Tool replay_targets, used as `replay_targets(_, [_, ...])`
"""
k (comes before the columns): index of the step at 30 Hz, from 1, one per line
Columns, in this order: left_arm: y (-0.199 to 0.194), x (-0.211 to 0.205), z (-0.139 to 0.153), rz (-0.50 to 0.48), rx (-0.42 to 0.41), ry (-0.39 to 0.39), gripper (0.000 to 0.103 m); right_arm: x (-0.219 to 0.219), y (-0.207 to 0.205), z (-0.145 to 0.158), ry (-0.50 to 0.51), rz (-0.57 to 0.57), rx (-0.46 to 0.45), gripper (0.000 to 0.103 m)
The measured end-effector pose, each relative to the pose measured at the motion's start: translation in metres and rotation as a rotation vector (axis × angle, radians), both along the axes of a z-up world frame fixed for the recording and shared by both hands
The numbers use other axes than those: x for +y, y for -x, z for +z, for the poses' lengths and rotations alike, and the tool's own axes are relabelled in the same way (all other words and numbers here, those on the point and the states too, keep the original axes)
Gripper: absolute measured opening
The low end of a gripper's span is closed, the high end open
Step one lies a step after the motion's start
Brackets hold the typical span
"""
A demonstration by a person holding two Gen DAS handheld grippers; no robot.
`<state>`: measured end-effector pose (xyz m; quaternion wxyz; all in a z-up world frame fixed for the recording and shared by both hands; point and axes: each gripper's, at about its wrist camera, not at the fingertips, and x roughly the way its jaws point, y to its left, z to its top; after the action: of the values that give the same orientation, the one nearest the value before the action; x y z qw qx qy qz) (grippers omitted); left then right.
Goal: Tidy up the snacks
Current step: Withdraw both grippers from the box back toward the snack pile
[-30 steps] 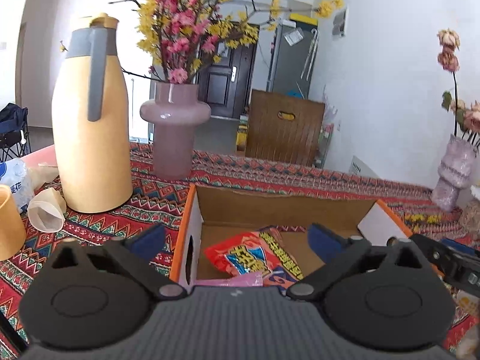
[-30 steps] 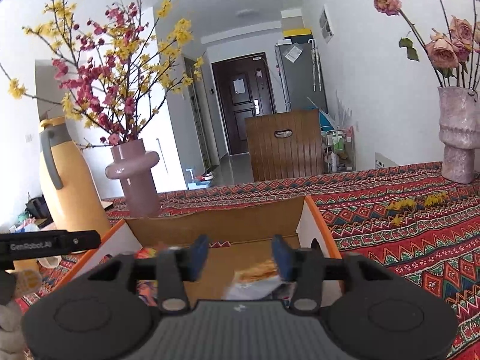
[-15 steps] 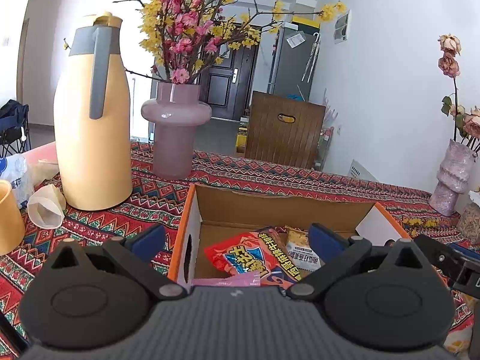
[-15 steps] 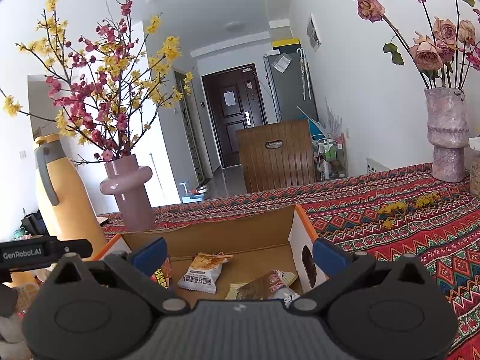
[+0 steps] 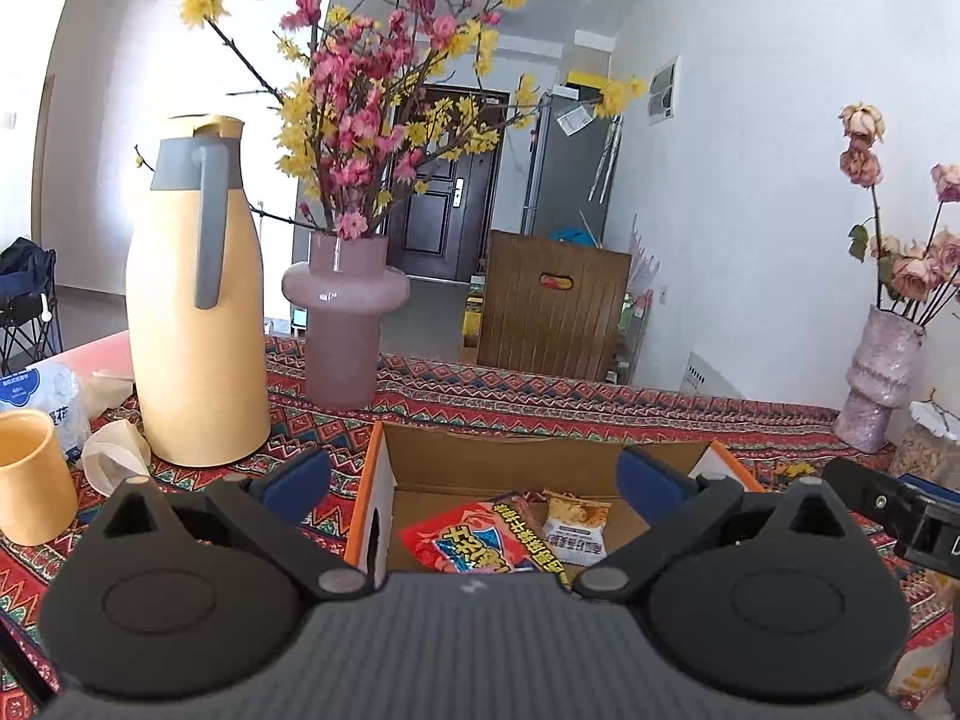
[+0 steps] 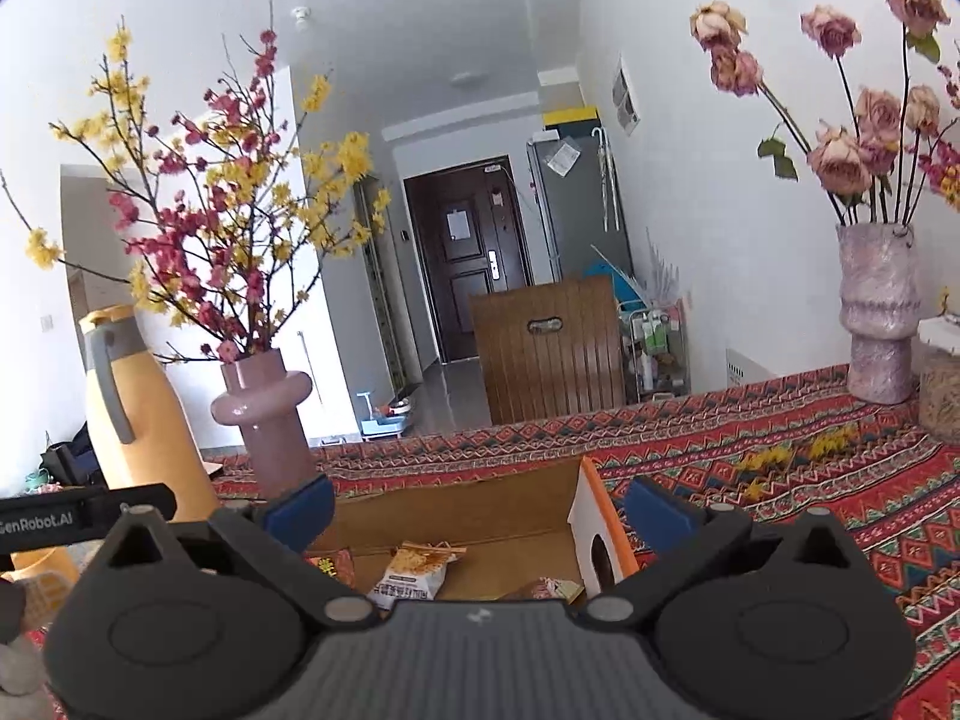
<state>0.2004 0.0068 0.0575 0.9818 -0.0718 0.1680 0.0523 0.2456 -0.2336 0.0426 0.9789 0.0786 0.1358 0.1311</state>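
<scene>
An open cardboard box with orange-edged white sides sits on the patterned tablecloth; it also shows in the right wrist view. Inside lie a red snack bag and a small white-and-yellow snack pack, which also shows in the right wrist view, plus a brownish pack. My left gripper is open and empty above the box's near side. My right gripper is open and empty above the box.
A tall yellow thermos, a pink vase of blossom branches and a yellow cup stand left of the box. A mottled pink vase of dried roses and a jar stand at the right.
My right gripper opened and let the small snack pack drop into the box, then rose and drew back. My left gripper also lifted and pulled back a little.
</scene>
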Motion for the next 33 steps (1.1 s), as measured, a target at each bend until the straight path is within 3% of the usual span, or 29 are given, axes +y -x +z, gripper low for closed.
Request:
replay_targets(12, [0.045,0.005,0.0,-0.036,0.004,-0.024,0.103,0.002,0.049,0.003,0.015,0.024,-0.002,0.103])
replay_targets(26, [0.074,0.029,-0.048,-0.031,0.115,-0.092,0.103,-0.008,0.086,-0.044,0.068,0.02,0.118,0.103])
replay_targets(33, [0.076,0.039,-0.074,-0.022,0.151,-0.083,0.103,-0.022,0.087,-0.065,0.049,-0.02,0.187,0.103])
